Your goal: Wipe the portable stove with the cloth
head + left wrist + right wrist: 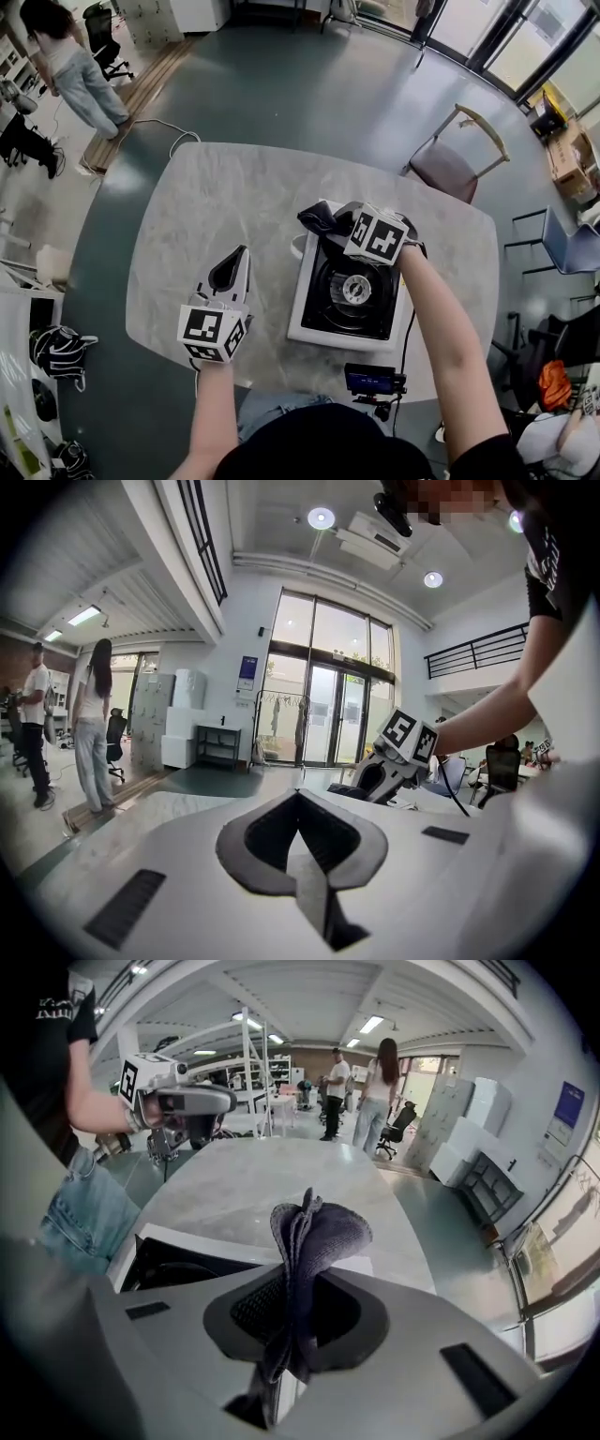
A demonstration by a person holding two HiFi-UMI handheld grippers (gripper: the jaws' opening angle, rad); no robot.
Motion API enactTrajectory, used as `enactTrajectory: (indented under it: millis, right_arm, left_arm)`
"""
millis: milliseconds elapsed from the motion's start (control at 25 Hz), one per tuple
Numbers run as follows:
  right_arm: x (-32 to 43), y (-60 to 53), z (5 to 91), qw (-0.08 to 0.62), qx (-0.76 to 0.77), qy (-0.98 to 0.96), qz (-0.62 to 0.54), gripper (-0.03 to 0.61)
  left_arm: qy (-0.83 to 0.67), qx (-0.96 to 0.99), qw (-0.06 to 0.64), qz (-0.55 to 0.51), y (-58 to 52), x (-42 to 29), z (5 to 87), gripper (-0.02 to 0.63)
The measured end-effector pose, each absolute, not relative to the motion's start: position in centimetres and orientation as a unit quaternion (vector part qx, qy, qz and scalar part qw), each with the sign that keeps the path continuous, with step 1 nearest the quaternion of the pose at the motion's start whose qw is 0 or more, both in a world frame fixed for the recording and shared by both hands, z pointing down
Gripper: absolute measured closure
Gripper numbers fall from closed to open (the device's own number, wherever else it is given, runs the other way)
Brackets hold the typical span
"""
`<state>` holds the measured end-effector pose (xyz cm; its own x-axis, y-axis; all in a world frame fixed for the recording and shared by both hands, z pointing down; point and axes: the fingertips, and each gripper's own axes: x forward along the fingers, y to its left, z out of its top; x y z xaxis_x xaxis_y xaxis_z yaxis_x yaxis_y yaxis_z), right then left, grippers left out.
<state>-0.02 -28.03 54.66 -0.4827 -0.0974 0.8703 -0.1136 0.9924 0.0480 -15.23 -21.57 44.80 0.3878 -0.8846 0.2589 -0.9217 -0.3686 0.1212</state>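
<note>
The portable stove (347, 292) is white with a black top and a round burner, and it stands on the marble table (206, 202) right of centre. My right gripper (330, 219) hangs over the stove's far left corner, shut on a dark grey cloth (316, 217). In the right gripper view the cloth (323, 1224) bunches up out of the right gripper (300, 1246), above the stove's edge (178, 1258). My left gripper (242, 253) rests over bare table left of the stove. In the left gripper view the left gripper (298, 797) is shut with nothing in it.
A small device on a stand (371, 380) sits at the table's near edge, with a cable beside the stove. A chair (457, 159) stands beyond the table's far right. People (67, 58) stand far off at the left. A white round object (297, 247) touches the stove's left side.
</note>
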Motion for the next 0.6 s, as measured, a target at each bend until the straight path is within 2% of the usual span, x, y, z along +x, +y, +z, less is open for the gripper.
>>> enactTrajectory:
  millis: [320, 600]
  right_arm:
    - [-0.4, -28.2, 56.6, 0.59, -0.001, -0.807, -0.026, 0.514]
    - [0.1, -28.8, 56.9, 0.569, 0.041, -0.821, 0.009, 0.515]
  left_arm:
    - [-0.551, 0.82, 0.132, 0.077, -21.7, -16.1, 45.4, 0.602]
    - [-0.544, 0.825, 0.131, 0.079, -21.7, -16.0, 45.4, 0.603]
